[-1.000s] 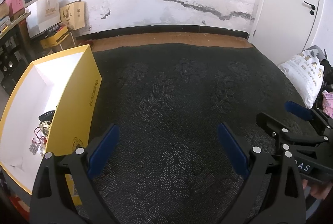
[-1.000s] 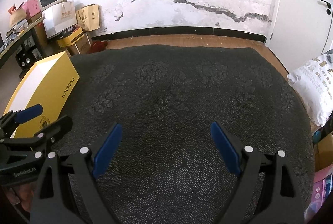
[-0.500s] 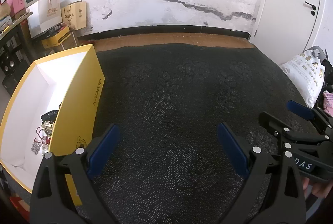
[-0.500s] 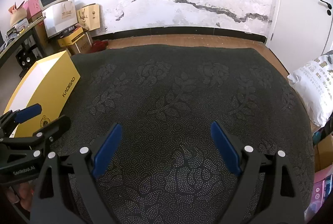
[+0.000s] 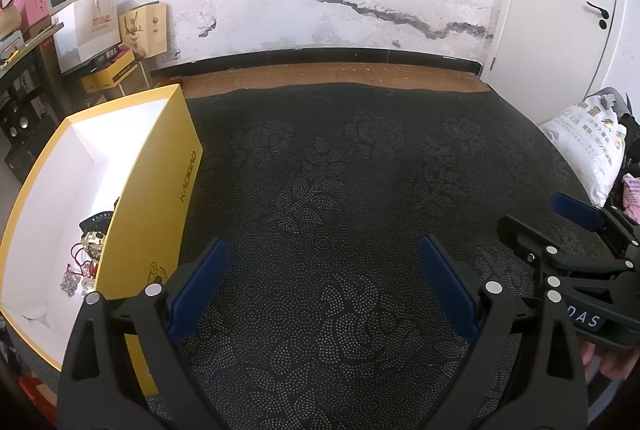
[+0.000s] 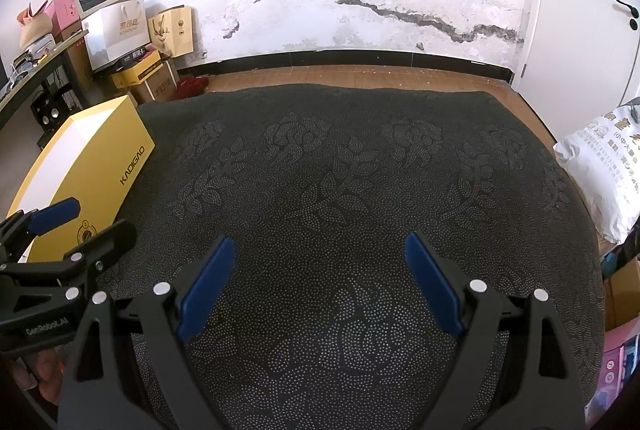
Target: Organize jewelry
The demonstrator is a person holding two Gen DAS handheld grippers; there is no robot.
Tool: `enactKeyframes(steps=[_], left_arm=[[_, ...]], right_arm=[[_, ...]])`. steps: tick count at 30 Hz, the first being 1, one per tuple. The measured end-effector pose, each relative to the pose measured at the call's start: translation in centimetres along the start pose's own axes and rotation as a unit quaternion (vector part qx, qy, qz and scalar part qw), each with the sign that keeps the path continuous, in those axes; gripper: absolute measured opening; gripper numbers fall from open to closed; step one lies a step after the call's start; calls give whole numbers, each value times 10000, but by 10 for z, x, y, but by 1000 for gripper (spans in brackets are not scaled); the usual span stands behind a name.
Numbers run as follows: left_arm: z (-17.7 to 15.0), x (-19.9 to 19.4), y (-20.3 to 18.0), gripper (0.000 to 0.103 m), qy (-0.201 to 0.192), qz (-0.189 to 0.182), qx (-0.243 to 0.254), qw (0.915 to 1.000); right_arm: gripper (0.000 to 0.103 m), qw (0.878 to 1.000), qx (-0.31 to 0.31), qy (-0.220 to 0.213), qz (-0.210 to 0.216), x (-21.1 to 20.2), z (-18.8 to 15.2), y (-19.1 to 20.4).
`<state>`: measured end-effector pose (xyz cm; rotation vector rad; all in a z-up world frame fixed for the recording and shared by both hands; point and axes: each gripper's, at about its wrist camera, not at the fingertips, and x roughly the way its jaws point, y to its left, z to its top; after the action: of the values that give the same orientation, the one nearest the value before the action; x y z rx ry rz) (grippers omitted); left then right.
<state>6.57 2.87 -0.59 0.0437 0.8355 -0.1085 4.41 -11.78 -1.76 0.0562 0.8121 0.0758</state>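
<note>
A yellow box (image 5: pixel 160 190) with a white inside stands open at the left edge of the dark patterned cloth (image 5: pixel 340 190). A heap of jewelry (image 5: pixel 84 258) lies in its near end: a black band, red cord, silver pieces. My left gripper (image 5: pixel 324 278) is open and empty, just right of the box. My right gripper (image 6: pixel 320 278) is open and empty over the middle of the cloth. The right wrist view shows the box (image 6: pixel 100 174) from outside, with the left gripper (image 6: pixel 80 226) beside it. The right gripper also shows in the left wrist view (image 5: pixel 560 218).
The cloth covers a table with a wooden floor (image 6: pixel 360 76) beyond its far edge. Bags and boxes (image 6: pixel 136 30) are stacked at the back left by a shelf. A white printed sack (image 6: pixel 600 158) lies off the right edge. A white door (image 5: pixel 568 10) is at right.
The left wrist view has shifted slightly, so the yellow box sits a little further right in it. Both grippers stay open and empty.
</note>
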Motion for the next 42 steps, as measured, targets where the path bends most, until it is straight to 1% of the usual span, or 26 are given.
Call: enactKeyframes(steps=[24,26,31,42], left_arm=[[0,1,1,94,8,10,11,10000],[0,1,1,97,-11,18,13,10000],[-1,1,0,97,-85,40,10,10000],[-2,2,0,97,-67,28,14,10000]], right_arm=[[85,10000,-17,9,6,1,-1,0],[84,10000,-10,13,8,1,-1,0],[84,10000,-8,12,5,1,-1,0],[85,10000,-7,22,11,1,0,0]])
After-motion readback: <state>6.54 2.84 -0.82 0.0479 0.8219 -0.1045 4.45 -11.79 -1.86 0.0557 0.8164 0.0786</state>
